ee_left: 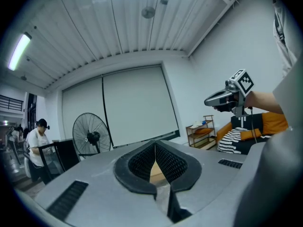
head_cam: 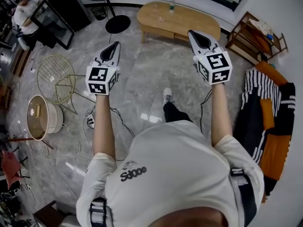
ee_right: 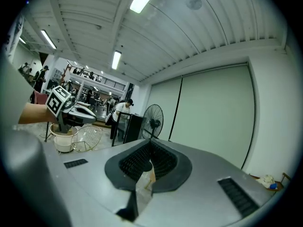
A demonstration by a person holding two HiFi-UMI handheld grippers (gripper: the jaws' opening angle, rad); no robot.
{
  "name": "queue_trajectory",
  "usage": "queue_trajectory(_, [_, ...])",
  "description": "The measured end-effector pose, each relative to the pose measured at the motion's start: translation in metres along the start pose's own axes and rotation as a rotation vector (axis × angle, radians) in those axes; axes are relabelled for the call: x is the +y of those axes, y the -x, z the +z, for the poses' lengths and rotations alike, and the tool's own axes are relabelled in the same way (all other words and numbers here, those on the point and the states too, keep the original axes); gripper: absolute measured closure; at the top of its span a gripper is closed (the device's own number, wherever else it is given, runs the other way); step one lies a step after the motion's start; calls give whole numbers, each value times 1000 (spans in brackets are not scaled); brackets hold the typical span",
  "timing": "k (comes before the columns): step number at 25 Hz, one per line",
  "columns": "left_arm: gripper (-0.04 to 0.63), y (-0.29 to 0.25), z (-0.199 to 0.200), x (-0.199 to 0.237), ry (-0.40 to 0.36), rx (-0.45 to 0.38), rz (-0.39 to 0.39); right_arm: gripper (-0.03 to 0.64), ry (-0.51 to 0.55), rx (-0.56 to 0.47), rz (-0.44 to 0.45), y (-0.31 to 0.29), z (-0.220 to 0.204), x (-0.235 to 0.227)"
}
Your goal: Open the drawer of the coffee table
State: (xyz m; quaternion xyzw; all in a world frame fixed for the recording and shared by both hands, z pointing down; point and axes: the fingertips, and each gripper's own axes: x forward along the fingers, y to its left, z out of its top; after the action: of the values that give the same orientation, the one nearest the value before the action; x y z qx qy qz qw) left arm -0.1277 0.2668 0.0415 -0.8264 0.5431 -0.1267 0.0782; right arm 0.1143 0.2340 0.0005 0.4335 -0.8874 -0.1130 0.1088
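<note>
Here, in the head view, we hold both arms out ahead over the grey marble floor (head_cam: 142,79). The left gripper (head_cam: 115,44) and the right gripper (head_cam: 191,32) point toward the far wall, well apart from each other. The coffee table (head_cam: 189,19), an oval of light wood, stands beyond them on the floor, nearer the right gripper's tip, and neither gripper touches it. A small bottle (head_cam: 172,4) stands on its top. We cannot make out the drawer's outline on the table's near side from here. A fan (head_cam: 116,22) stands to the table's left, a wooden shelf (head_cam: 253,34) to its right, and a sofa (head_cam: 272,112) with a striped throw lies along the right edge.

In the left gripper view, the jaws are pressed together with nothing pinched between them. A sliver of light wood shows low in the gap behind the tips. The right gripper floats at the upper right, in front of the shelf and sofa.

In the right gripper view, the jaws likewise meet tip to tip and grip nothing. The left gripper shows at the left edge, with the fan behind it.
</note>
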Motion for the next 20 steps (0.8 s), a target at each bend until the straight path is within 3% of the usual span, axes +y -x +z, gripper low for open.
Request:
queue_trajectory(12, [577, -187, 17, 105, -15, 3, 57, 611, 11, 10, 49, -186, -20, -124])
queue_trajectory(20, [577, -275, 6, 146, 33, 48, 70, 611, -6, 69, 87, -273, -51, -176])
